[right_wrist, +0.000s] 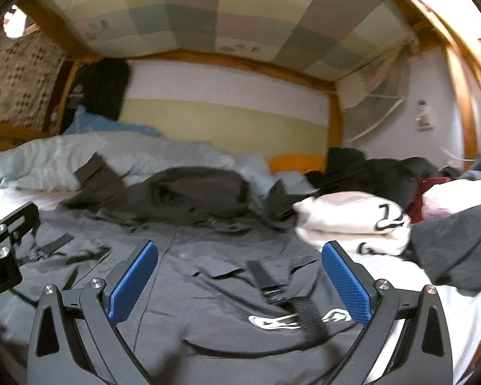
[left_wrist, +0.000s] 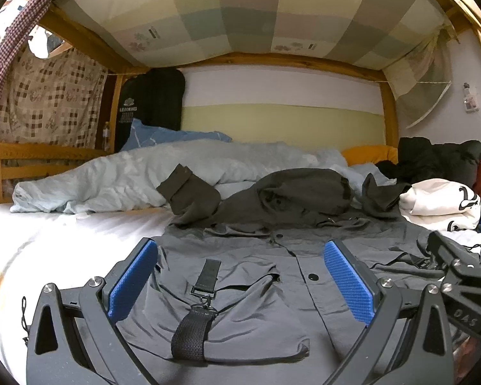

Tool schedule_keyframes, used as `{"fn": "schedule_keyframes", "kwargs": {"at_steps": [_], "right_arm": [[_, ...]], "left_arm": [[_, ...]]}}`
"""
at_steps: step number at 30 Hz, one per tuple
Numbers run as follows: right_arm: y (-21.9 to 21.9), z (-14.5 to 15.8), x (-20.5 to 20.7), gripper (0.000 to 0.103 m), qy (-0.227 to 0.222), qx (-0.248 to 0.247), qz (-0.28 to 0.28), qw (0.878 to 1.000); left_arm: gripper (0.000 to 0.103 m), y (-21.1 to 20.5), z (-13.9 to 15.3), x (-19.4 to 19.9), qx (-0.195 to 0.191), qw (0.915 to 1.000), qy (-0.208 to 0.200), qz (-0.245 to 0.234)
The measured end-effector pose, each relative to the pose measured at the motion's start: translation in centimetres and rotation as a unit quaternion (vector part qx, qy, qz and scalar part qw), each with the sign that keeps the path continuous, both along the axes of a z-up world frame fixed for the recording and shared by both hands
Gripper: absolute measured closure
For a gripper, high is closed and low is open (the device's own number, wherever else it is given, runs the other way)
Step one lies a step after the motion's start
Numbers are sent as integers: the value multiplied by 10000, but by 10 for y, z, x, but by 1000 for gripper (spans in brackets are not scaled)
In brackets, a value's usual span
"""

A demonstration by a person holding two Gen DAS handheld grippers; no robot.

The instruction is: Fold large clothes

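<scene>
Jacket (left_wrist: 240,266), grey and spread front-up, lies across the white mattress (left_wrist: 48,240) of a bunk bed, its hood (left_wrist: 301,192) and sleeves bunched toward the far side. Behind it a pale blue duvet (left_wrist: 128,173) is heaped along the wall; a white garment (left_wrist: 439,202) and dark clothes (left_wrist: 433,157) crowd the right side. Left gripper (left_wrist: 240,276) hangs over the strapped pocket (left_wrist: 234,308), jaws spread wide, holding nothing. Right gripper (right_wrist: 240,276) hangs likewise over the jacket's logo (right_wrist: 288,319), spread and empty.

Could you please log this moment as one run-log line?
stage: pre-grasp | left gripper: open, over grey jacket | right gripper: open, empty | jacket: spread flat, unfolded
</scene>
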State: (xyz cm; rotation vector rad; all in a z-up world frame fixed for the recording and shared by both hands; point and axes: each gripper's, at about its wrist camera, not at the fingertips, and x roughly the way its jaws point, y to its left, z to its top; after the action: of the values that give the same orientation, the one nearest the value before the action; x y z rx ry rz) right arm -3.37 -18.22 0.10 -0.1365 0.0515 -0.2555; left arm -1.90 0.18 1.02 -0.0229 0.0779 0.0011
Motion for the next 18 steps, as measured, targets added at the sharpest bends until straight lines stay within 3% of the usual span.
{"fn": "schedule_keyframes", "kwargs": {"at_steps": [3,5,10,14,18], "right_arm": [[-3,10,-4,0,197,104,249,9994],[-4,20,-9,0,268,177,297,9990],[-11,55,-32,0,126,488,478,9976],[-14,78,-49,0,100,488,303,9983],[-17,87,-57,0,259,499,287,9980]], "left_arm": [[0,0,9,-7,-47,9998,149,155],[0,4,20,-18,-189,9998,59,-16],[0,5,56,-34,14,9997,124,200],[0,16,77,-36,-368,9975,593,-113],[0,21,90,-50,-410,9977,505,-189]]}}
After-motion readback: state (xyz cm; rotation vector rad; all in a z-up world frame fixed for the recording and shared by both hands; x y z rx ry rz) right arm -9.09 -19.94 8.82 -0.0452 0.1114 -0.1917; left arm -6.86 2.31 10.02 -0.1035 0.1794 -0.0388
